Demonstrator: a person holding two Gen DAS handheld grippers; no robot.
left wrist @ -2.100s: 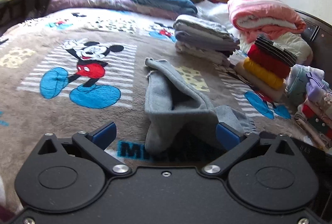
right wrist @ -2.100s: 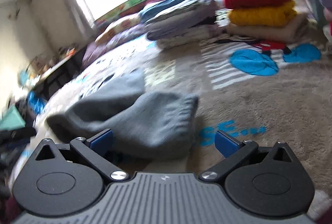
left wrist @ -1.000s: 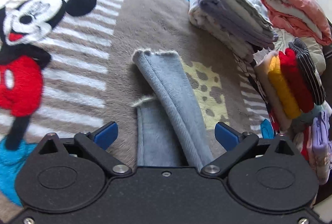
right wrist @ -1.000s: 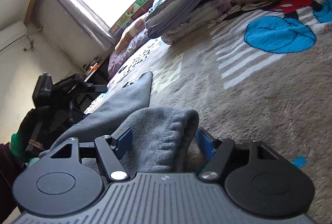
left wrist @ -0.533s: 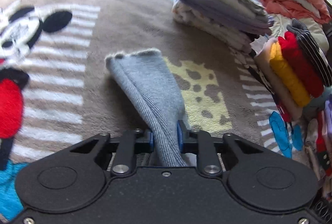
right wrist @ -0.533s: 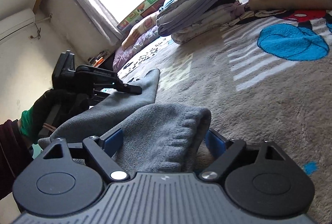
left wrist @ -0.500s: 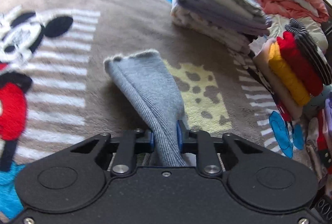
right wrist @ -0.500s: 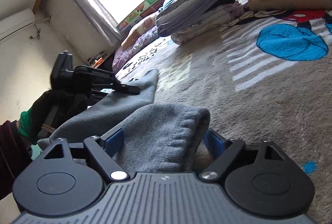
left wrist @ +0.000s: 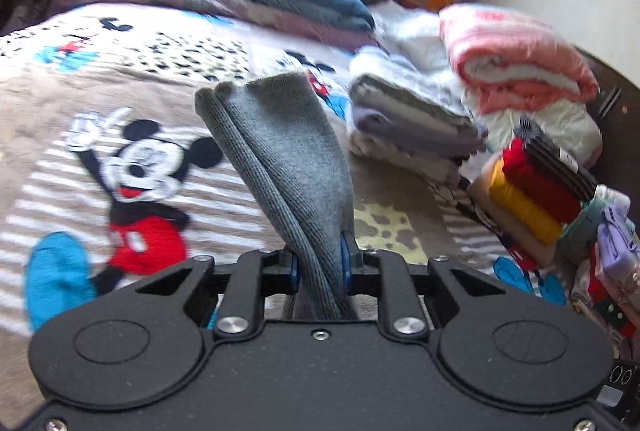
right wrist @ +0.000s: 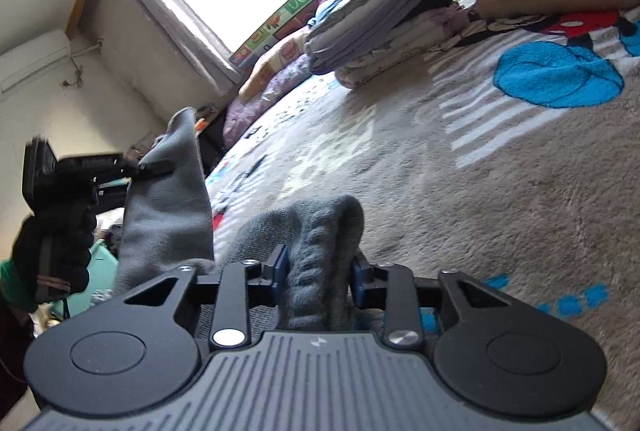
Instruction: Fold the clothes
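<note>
Grey knit garment (left wrist: 288, 167) is grasped by the left gripper (left wrist: 320, 267) at one narrow ribbed end, lifted above the bed (left wrist: 80, 199), probably to stretch it before folding. The right gripper (right wrist: 318, 273) is closing its jaws on the thick ribbed end, low in the frame. Only the right wrist view shows the gloved hand (right wrist: 52, 243) at far left.

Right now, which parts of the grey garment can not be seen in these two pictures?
- Grey garment, left wrist view: the part below the left gripper is hidden by the gripper body.
- Right wrist view: the right gripper, jaws closing, covers the near end.
- Its type: unclear.
</note>
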